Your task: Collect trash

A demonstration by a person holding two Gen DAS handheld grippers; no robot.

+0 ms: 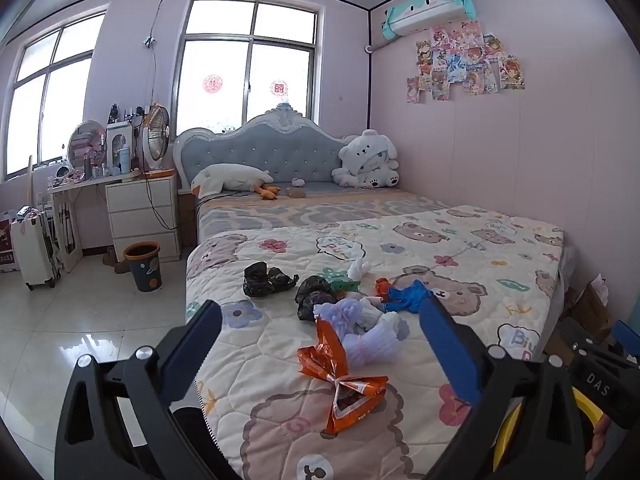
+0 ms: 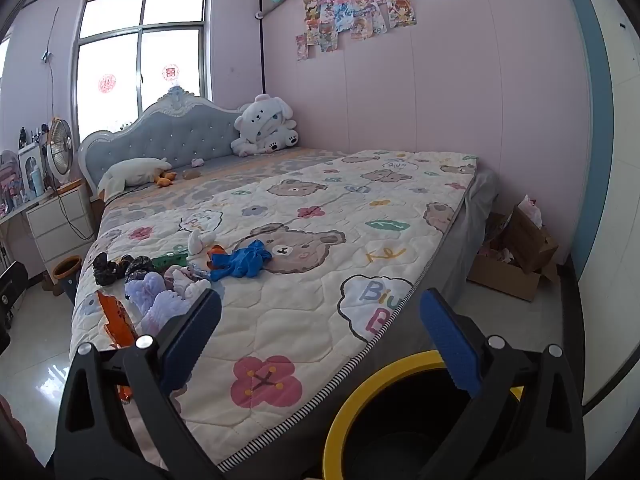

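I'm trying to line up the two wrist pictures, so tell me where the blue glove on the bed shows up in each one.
Left wrist view: the blue glove lies right of centre on the quilt, just beyond the tip of the right-hand finger.
Right wrist view: the blue glove lies left of centre, beyond the left-hand finger.
Shared landmark: the brown bear face printed on the quilt, directly right of the glove in both.

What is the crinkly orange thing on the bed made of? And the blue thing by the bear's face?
The orange wrapper looks like thin shiny plastic film, maybe foil-lined: it is creased, twisted in the middle and glints in the light. The blue thing looks like soft matte plastic or rubber, perhaps a crumpled glove or bag: it lies limp and folded without shine. I cannot tell which for sure.
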